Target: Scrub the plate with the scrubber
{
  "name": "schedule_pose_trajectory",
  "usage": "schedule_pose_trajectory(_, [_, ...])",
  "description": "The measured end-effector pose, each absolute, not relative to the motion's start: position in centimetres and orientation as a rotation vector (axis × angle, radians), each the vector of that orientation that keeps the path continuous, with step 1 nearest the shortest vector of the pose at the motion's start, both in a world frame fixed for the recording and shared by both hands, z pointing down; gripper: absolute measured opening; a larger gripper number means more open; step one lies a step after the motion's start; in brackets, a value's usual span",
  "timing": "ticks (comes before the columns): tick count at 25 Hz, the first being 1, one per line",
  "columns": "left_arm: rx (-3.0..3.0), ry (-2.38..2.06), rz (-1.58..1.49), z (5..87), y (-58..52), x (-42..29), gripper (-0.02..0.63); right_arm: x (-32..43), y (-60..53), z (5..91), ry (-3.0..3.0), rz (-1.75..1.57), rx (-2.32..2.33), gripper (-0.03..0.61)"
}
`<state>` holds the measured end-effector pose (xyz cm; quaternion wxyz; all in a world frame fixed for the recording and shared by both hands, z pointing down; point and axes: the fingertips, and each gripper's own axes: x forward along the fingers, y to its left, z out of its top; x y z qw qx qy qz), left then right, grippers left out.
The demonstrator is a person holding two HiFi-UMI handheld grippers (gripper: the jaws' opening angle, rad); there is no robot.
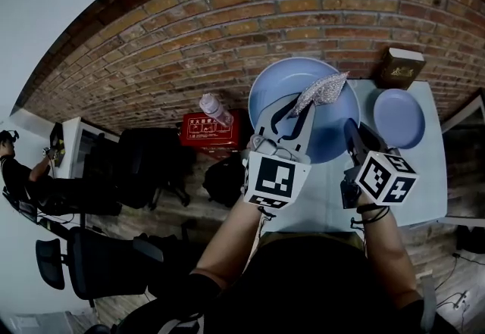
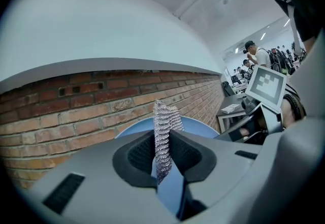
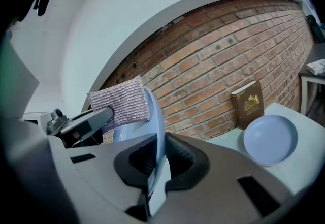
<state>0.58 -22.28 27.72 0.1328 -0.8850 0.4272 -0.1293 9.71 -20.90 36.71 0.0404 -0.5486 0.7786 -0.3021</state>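
Observation:
A large blue plate (image 1: 284, 90) is held up on edge above the table. My right gripper (image 1: 351, 133) is shut on its rim, and in the right gripper view the plate's edge (image 3: 155, 116) runs between the pads. My left gripper (image 1: 295, 111) is shut on a silvery knitted scrubber (image 1: 322, 88). The scrubber (image 3: 122, 102) lies against the plate's face near its upper rim. In the left gripper view the scrubber (image 2: 163, 131) stands upright between the pads, with the plate (image 2: 200, 127) just behind it.
A smaller blue plate (image 1: 399, 118) lies on the pale table (image 1: 432, 166) to the right, and a brown book (image 1: 402, 66) leans on the brick wall behind it. A red box (image 1: 203, 130) and a bottle (image 1: 214, 108) sit lower left. People sit at desks far left.

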Motion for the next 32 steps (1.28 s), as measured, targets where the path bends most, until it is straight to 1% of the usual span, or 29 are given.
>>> schedule_pose_trajectory(10, [-2.454,1.437,-0.377,25.8,-24.2,-3.8,0.08,9.7,-20.9,35.5,2.356,-0.933,-1.608,0.046])
schedule_pose_trajectory(21, [-2.341,1.59,-0.458,26.7,-25.4,-8.5,0.08,13.2,-22.9,35.4,2.192,-0.979,-1.594,0.046])
schedule_pose_trajectory(32, [-2.424,1.503,-0.567,29.5,-23.1,-7.7,0.08,16.0,-24.1,33.9,2.097,-0.954,-1.628,0.048])
